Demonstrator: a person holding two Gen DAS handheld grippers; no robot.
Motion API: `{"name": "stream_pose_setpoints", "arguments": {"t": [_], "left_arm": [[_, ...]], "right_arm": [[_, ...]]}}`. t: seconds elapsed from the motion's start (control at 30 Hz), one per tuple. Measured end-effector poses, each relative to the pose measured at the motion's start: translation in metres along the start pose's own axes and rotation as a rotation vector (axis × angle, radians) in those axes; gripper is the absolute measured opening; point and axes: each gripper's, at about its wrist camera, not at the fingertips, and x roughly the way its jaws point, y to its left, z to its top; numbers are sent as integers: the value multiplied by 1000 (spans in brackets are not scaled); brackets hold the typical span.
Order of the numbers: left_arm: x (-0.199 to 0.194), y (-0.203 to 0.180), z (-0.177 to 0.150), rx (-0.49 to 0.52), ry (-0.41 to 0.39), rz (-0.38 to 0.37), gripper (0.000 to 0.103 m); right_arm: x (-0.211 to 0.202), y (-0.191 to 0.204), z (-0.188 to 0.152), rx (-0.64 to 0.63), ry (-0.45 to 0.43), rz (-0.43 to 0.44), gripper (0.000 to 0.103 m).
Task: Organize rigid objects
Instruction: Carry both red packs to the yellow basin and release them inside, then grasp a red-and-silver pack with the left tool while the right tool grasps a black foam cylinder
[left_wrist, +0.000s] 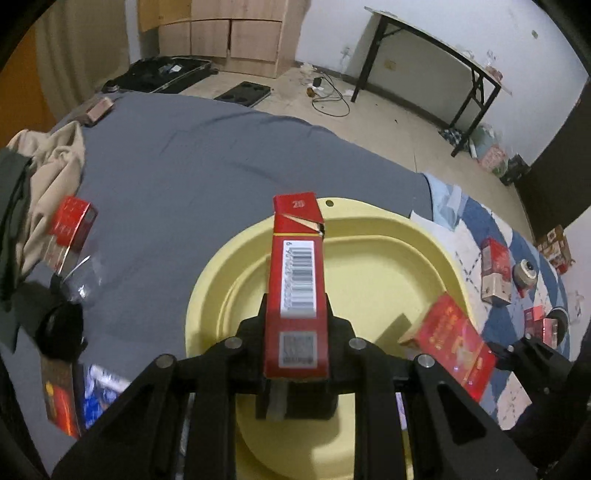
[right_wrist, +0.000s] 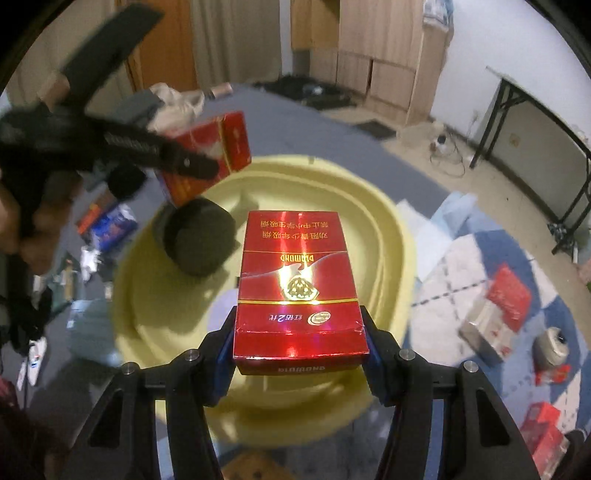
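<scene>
My left gripper (left_wrist: 297, 306) is shut on a red cigarette pack (left_wrist: 297, 266), gripped by its narrow sides with the barcode face up and the lid slightly torn. It hangs over the yellow plastic basin (left_wrist: 373, 236). My right gripper (right_wrist: 299, 321) is shut on a second red pack (right_wrist: 295, 280), broad gold-printed face up, also above the basin (right_wrist: 391, 229). In the right wrist view the left gripper (right_wrist: 192, 162) comes in from the upper left with its pack (right_wrist: 221, 147). The left wrist view shows the right gripper's pack (left_wrist: 450, 347) at the basin's right rim.
The basin sits on a grey bedsheet (left_wrist: 184, 155). More red packs (left_wrist: 72, 225) (left_wrist: 496, 273) (right_wrist: 506, 299) lie around it, with a grey roll (right_wrist: 554, 347), crumpled clothes (left_wrist: 48, 166) and wrappers (right_wrist: 107, 225). A folding table (left_wrist: 436, 55) stands by the far wall.
</scene>
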Motion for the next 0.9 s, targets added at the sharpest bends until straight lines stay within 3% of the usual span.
{"name": "stream_pose_setpoints", "arguments": {"t": [0.13, 0.33, 0.4, 0.47, 0.57, 0.67, 0.9], "left_arm": [[11, 2, 2, -2, 44, -23, 23], [21, 8, 1, -43, 77, 6, 25], [22, 6, -3, -36, 82, 22, 46], [12, 4, -10, -44, 50, 20, 85], [-14, 2, -16, -58, -10, 2, 103], [-47, -9, -19, -50, -67, 7, 103], [-96, -80, -37, 26, -149, -49, 103]], "right_arm": [[30, 0, 14, 1, 37, 2, 57], [52, 4, 10, 40, 27, 10, 58], [53, 5, 14, 34, 18, 7, 59], [52, 5, 14, 16, 14, -13, 68], [40, 7, 9, 1, -21, -9, 94], [10, 1, -3, 40, -93, -6, 103], [-90, -45, -68, 172, -177, -67, 103]]}}
